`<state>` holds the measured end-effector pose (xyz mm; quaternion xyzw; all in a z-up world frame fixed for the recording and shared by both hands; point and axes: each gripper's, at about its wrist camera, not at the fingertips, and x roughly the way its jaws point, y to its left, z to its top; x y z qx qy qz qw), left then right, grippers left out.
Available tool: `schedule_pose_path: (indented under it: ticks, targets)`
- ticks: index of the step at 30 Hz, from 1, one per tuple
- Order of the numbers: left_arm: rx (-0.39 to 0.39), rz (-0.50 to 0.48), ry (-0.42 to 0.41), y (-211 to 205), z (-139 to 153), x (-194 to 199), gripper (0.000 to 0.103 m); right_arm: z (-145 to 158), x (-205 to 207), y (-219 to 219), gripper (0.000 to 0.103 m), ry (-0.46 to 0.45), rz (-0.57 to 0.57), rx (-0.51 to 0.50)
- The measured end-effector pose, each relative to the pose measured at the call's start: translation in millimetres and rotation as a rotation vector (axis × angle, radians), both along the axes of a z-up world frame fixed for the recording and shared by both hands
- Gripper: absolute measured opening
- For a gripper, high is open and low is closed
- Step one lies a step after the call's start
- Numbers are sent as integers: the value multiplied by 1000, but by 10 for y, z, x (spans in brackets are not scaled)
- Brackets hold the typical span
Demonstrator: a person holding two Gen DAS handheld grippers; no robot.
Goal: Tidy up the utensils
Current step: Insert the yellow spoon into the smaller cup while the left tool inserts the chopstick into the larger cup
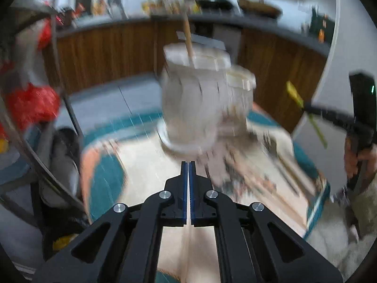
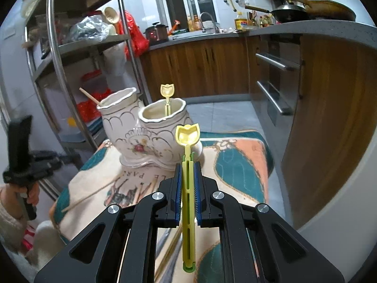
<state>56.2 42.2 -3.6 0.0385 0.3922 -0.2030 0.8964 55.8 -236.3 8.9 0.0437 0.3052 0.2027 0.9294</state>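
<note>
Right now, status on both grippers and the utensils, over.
Left gripper shut, empty. Right gripper shut on yellow spoon. Ceramic holder ahead: matching spoon in the near cup, chopstick in the far one. Path clear; loose chopstick on cloth.

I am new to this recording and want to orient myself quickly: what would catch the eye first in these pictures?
First, the yellow tulip-shaped spoon clamped upright in the right gripper, close to the camera. Just behind it stands a white ceramic holder with two openings on the patterned cloth; a matching spoon sticks out of the nearer opening and a wooden stick leans in the farther one. The left gripper is shut on nothing.
</note>
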Motion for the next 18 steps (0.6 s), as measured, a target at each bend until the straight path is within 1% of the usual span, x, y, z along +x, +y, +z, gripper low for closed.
schedule_pose_path:
  ticks: [1,2,3,5,6,8,10,12,13,16,18]
  targets:
    - [28,-17,63,-51,-90,43,2,-7,1,11,11,2,3,-1]
    - [60,-30,112,-106,-184,72,5,-15,0,26,11,4,6,-4]
    - [82,-36,132,-137,-241,83,8,-25,3,42,11,8,8,-7]
    - [135,-47,169,-201,-368,105,21,-46,14,56,11,14,11,-6]
    - [145,-49,185,-208,-411,109,23,-56,17,61,11,17,11,-5]
    - [168,-45,207,-232,-482,139,23,-58,11,68,11,17,13,-10]
    - [177,-44,202,-245,-487,145,23,-47,7,62,11,16,15,-10]
    - [188,-35,203,-230,-467,154,13,-23,-2,55,11,11,16,-9]
    - [205,-30,197,-217,-456,156,6,-16,-7,52,11,8,16,-8]
    - [198,-41,197,-154,-423,148,6,9,-27,39,11,-1,15,-2]
    - [188,-49,157,-86,-346,78,6,23,-40,28,11,-7,13,1]
